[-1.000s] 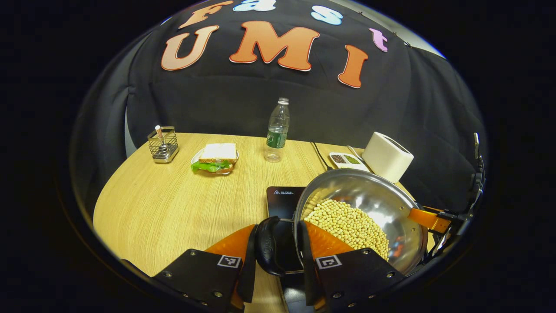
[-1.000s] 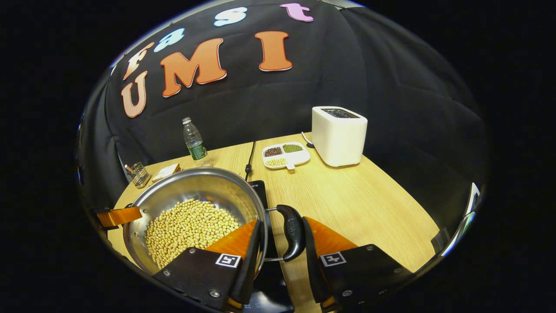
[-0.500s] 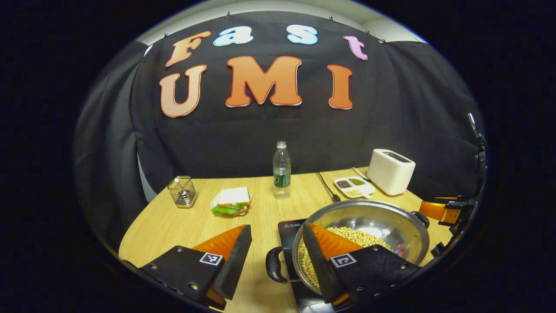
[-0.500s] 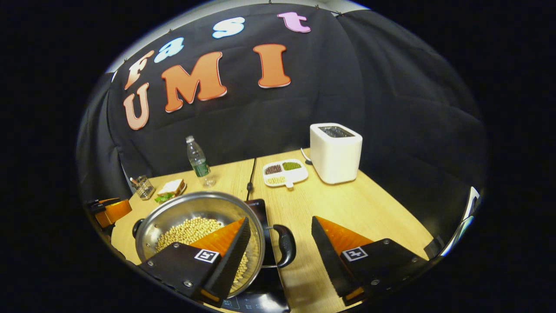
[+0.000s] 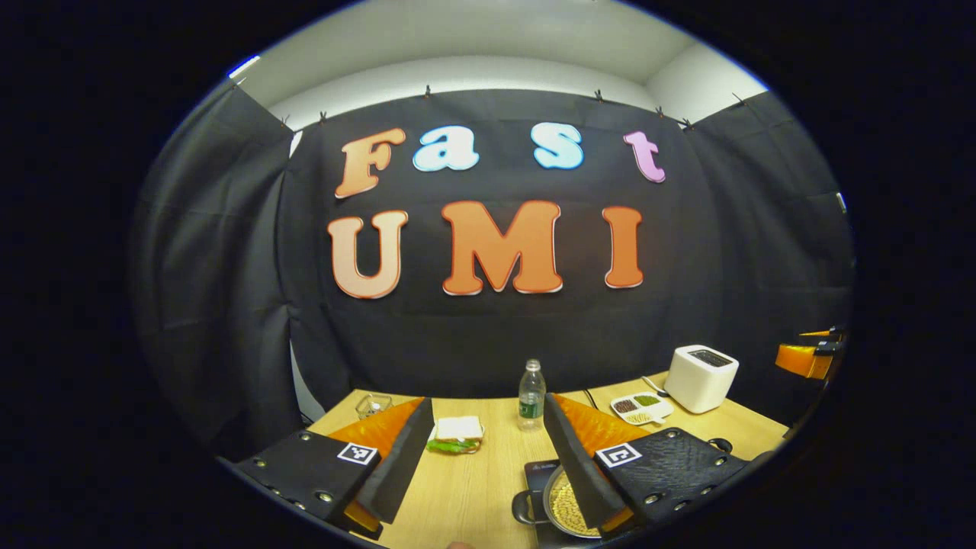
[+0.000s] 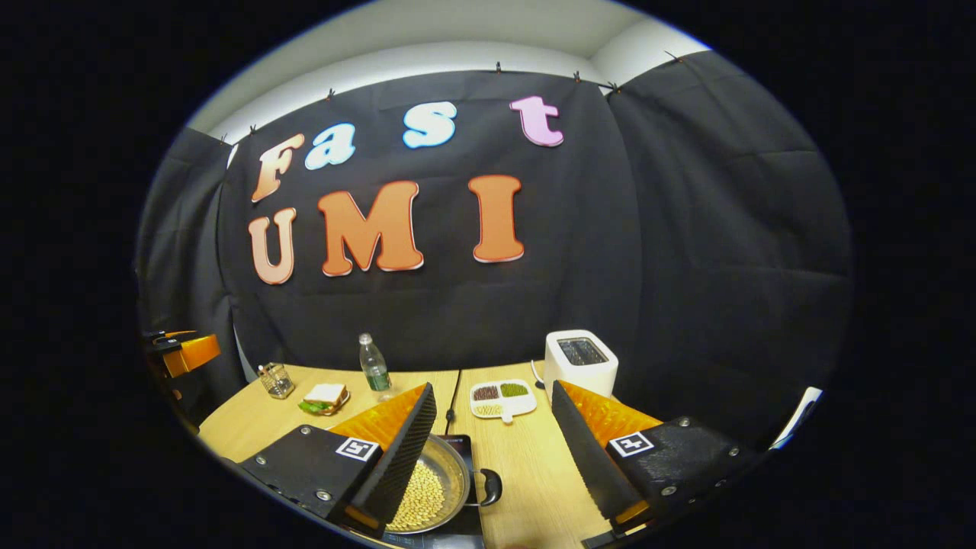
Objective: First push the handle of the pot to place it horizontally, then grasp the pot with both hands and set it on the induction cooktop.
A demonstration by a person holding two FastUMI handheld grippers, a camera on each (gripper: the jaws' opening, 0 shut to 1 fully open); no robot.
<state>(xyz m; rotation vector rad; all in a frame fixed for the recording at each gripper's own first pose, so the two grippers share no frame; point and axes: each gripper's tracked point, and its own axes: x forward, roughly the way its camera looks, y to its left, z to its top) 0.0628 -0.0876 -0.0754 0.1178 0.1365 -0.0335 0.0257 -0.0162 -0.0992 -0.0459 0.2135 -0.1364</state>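
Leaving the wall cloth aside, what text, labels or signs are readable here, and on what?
Bottle label: too small to read.
Cooktop print: too small to read.
Left gripper and right gripper tags: square patterns, no words.

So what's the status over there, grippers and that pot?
Left hand-held gripper open, right hand-held gripper open, both raised above the table. Pot of beans sits on the induction cooktop. Nothing in the way.

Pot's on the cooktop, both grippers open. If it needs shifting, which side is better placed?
Right gripper, marginally: pot shows larger, its handle between the open fingers. Left gripper looks farther off.
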